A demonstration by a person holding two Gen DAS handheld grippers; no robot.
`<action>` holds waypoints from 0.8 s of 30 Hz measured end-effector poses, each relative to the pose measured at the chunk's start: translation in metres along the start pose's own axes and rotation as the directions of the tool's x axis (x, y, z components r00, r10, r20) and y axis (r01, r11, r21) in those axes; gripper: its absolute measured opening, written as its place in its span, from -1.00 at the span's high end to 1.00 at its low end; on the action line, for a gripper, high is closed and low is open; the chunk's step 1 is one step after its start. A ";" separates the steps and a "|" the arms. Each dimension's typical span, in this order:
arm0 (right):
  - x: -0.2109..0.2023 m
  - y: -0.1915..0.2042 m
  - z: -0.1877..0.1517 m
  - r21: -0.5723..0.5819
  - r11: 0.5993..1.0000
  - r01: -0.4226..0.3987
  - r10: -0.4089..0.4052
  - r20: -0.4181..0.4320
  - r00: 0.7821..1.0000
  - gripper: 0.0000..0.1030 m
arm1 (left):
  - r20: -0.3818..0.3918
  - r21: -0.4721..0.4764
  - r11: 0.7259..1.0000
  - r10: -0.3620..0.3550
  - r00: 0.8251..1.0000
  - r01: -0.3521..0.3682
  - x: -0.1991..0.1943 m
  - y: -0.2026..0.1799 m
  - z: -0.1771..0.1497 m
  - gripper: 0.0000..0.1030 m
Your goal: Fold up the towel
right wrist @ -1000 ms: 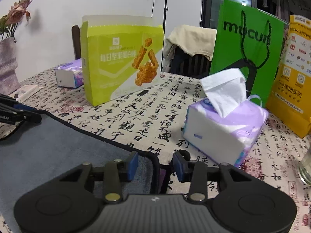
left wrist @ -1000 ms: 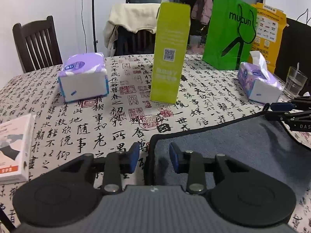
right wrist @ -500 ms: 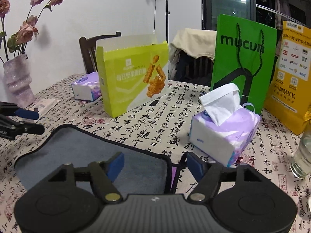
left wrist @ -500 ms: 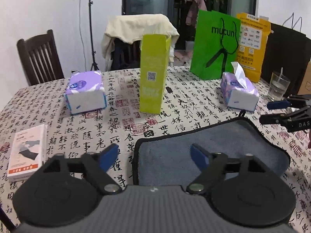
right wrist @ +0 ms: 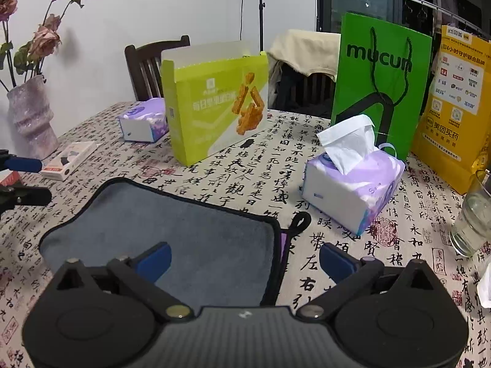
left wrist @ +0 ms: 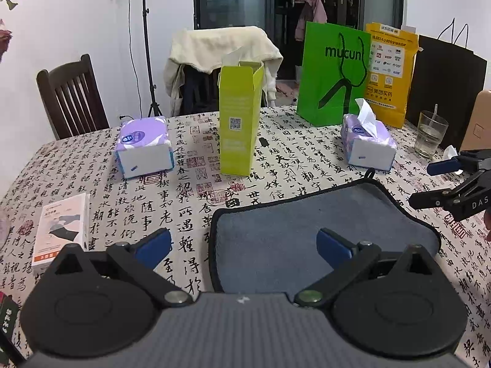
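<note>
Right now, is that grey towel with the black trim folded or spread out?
Folded, it seems: the grey towel with black trim lies flat, a purple layer peeking under its right edge. Both grippers are open, off it.

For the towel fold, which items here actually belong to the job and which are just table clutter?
Part of the job:
grey towel
left claw, open
right claw, open

Just lying about:
two tissue packs
lime carton
green bag
yellow bag
glass
vase
small white box
</note>
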State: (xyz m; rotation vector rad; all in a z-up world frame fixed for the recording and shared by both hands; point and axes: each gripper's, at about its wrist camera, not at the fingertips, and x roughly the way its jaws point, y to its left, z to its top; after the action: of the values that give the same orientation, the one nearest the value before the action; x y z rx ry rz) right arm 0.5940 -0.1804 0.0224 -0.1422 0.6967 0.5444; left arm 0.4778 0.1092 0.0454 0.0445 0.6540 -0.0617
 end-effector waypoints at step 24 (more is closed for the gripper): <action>-0.097 0.041 -0.027 -0.036 0.999 0.014 -0.011 0.083 0.996 -1.00 | 0.064 -0.024 0.999 0.031 0.998 -0.029 -0.101 -0.016 -0.039 -1.00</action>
State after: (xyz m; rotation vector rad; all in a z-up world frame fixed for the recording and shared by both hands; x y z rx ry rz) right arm 0.4955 -0.1953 0.0668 -0.1575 0.6050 0.5484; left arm 0.3729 0.0998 0.0756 0.0304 0.5899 -0.0268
